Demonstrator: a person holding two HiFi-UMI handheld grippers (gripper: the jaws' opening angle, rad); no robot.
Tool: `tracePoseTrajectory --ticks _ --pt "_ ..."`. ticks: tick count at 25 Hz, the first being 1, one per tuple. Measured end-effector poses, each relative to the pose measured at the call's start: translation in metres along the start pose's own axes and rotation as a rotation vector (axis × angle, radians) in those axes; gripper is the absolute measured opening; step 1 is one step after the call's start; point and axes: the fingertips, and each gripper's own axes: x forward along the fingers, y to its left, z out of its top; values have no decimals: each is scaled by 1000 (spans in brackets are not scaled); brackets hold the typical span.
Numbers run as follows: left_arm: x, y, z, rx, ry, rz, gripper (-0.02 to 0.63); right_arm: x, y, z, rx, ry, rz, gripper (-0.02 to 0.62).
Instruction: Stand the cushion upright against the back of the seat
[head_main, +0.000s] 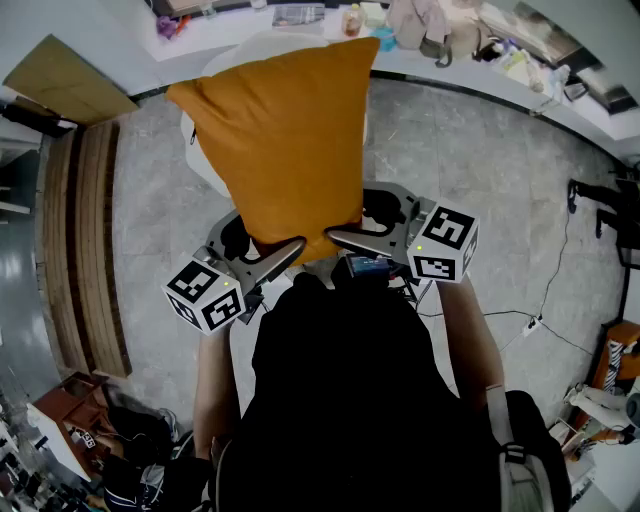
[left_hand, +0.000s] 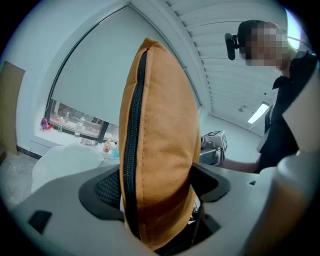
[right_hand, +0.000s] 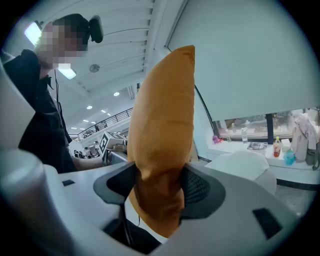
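Pinching zipper-side bottom corner of orange cushion (head_main: 280, 140) with left hand-held gripper (head_main: 268, 258), clamping other bottom corner with right hand-held gripper (head_main: 352, 238); holding it vertical in air over white seat (head_main: 232, 58), probably lining up for leaning against its back.

Head view steeply downward, gripper views close, sharing cushion (head_main: 285, 140)

Gripping with both arms out ahead of the torso: left hand-held gripper (head_main: 265, 240) and right hand-held gripper (head_main: 368, 220) side by side, tipped slightly downward, jaws of each spread wide yet pinched on the lower edge of the cushion (head_main: 280, 130).
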Motion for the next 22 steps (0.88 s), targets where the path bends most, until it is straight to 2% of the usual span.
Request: tracePoseTrajectory --ticks 5,11,22 --pt "-9 1 -5 0 0 2 410 6 7 -3 -11 15 -5 293" --pt "-25 10 -2 -11 -23 10 410 22 13 -1 33 6 10 296" --pt "-66 44 -20 -21 11 37 410 75 26 -14 26 73 24 298"
